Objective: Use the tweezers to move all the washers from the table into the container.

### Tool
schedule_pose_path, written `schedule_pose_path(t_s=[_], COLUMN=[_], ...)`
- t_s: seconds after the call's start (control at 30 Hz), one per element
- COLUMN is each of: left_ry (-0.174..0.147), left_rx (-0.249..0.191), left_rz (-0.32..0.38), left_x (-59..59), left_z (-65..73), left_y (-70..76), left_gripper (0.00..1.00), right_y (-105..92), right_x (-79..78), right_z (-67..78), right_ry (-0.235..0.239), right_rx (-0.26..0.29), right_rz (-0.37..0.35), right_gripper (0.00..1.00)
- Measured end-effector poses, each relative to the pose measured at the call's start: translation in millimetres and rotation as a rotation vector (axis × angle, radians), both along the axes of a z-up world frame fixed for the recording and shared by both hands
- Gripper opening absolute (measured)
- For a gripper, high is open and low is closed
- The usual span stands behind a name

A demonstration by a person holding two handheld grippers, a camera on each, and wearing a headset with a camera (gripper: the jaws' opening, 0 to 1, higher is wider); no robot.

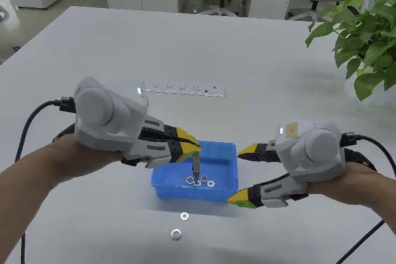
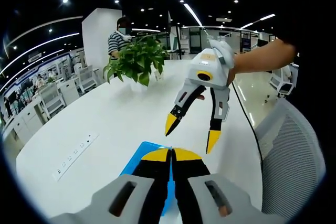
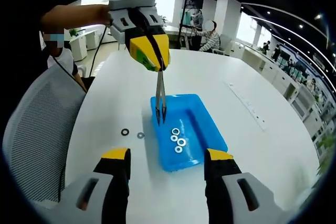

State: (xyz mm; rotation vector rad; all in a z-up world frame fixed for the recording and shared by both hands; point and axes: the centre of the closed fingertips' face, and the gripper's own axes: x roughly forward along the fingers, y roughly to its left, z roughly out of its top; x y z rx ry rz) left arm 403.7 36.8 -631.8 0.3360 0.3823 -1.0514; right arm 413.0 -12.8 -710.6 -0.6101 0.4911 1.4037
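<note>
Head view: my left gripper [image 1: 189,147] is clenched on the tweezers [image 1: 196,166], which hang tip-down into the blue tray [image 1: 227,151], ending by the washers [image 1: 202,181] on its floor. My right gripper [image 1: 238,175] is at the tray's right end, jaws spread wide, one tip over the far rim and one at the near corner. Two loose washers [image 1: 184,216] lie on the tabletop just in front of the tray. A power strip [image 1: 182,88] lies beyond it, and a plant [image 1: 368,41] stands at the right edge.

Left gripper view: my jaws meet tip to tip over the tray [image 2: 137,153]. The right gripper [image 2: 190,137] faces me, released. Behind it are the plant [image 2: 136,61] and a person [image 2: 119,38]; a chair [image 2: 294,156] is beside the table.

Right gripper view: my jaws stand apart, gripping nothing, straddling the tray's [image 3: 210,129] near end. Four washers [image 3: 177,139] lie inside, just beside the tweezers' [image 3: 160,95] tips. The loose washers [image 3: 132,133] are on the tabletop outside the tray's left wall. The left gripper [image 3: 152,56] hangs over them.
</note>
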Motion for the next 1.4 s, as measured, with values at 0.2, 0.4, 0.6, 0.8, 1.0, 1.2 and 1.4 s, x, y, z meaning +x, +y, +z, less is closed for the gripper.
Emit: schedule_pose_path(t_s=[0.2,0.4,0.6,0.8,1.0,1.2,1.4], left_ry=[0.003,0.006,0.015,0.030,0.036,0.036,0.046], left_rx=[0.005,0.003,0.015,0.015,0.022,0.032,0.036], left_rz=[0.001,-0.002,-0.017,-0.023,-0.024,-0.030,-0.033], left_x=[-7.4,-15.8,-25.4,-33.5,-38.4,-43.1,-44.1], left_z=[-1.2,-2.2,-8.0,-13.8,-19.4,-26.8,-36.6], left_y=[2.5,3.0,2.1,0.1,-0.1,0.7,0.6], left_gripper=[0.04,0.04,0.04,0.04,0.04,0.05,0.05], right_y=[-0.5,-1.5,-3.9,-4.1,-1.9,-1.3,-2.5], right_x=[-3.3,-6.8,-17.1,-22.9,-26.4,-28.9,-33.8], right_z=[5.0,6.9,-0.1,-4.5,-5.2,-9.1,-13.5], right_ry=[0.005,0.004,0.022,0.034,0.048,0.045,0.058], right_rx=[0.034,0.051,0.052,0.058,0.068,0.070,0.064], right_rz=[-0.026,-0.046,-0.056,-0.061,-0.074,-0.080,-0.080], right_gripper=[0.68,0.76,0.84,0.88,0.93,0.99,1.00])
